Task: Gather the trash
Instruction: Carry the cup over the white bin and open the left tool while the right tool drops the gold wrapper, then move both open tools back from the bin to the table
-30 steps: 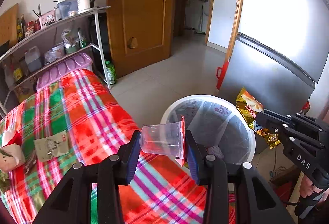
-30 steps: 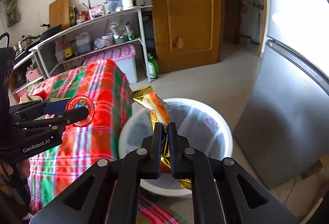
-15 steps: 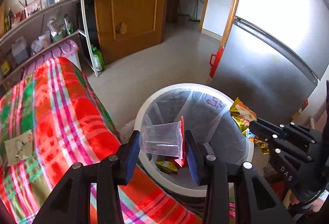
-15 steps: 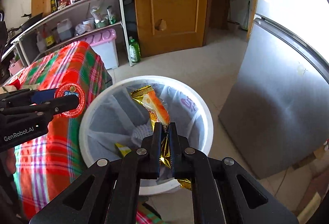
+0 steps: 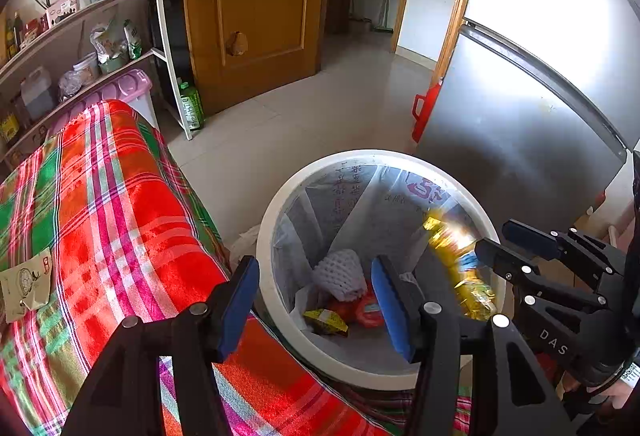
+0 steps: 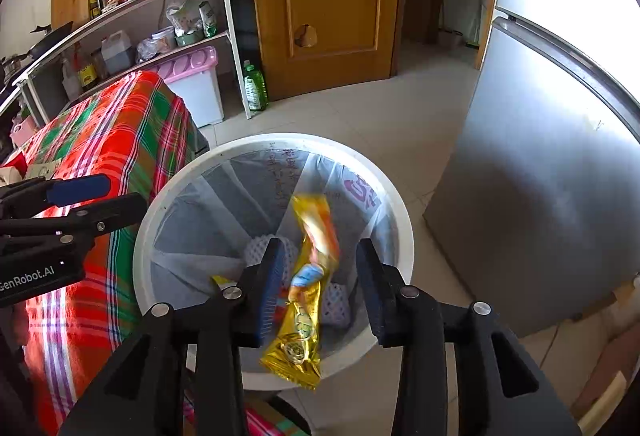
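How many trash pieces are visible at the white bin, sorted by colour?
Gold wrapper, falling between the open right gripper fingers: 1
Small yellow wrapper in the white bin: 1
White foam net: 1
Red item: 1
Total: 4

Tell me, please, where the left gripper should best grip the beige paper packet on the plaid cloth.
Probably its near right edge: the beige paper packet lies flat on the plaid cloth, so the open left gripper should come down from above, pinching across that edge.
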Demonstrator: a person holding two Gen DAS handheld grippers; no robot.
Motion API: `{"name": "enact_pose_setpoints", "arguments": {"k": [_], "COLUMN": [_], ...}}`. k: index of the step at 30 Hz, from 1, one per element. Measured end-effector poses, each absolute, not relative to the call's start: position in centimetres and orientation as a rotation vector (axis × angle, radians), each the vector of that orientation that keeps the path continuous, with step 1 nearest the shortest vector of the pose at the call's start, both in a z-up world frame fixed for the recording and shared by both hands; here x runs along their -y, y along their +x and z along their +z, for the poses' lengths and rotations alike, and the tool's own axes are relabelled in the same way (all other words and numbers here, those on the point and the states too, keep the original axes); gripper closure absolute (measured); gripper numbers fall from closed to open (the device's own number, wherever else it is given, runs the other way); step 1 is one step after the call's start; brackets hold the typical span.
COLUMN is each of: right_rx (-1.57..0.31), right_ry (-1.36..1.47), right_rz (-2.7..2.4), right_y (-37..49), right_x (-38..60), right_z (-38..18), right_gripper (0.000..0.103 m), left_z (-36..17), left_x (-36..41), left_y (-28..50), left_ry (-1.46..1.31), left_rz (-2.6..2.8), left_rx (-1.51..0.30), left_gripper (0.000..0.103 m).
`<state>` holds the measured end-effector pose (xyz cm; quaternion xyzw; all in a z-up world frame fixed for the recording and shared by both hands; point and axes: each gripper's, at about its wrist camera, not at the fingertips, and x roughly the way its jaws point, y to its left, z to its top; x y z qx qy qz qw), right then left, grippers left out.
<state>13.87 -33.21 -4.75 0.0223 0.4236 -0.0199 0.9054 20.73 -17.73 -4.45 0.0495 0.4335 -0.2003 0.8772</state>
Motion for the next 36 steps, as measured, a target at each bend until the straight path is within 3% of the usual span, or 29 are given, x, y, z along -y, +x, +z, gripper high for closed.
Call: {"name": "enact_pose_setpoints", "arguments": {"k": [31,36], "right_rx": [-0.742,-0.724], "right_ry": [0.019,0.017], "right_rz": [0.071,0.106], "right_y": [11.6,11.6], "right_x": [26.0,24.2], "right_z": [0.3,0.8], "right_gripper": [0.062,0.05], "left_z": [0.0,0.5], "left_x": [9.3,6.6], "left_y": [16.6,15.8], "left_ry": [0.019,-0.009], "left_rz": [-0.316,-0.279], "left_rx": [-0.79,-0.776], "left_gripper": [0.044,0.044]}}
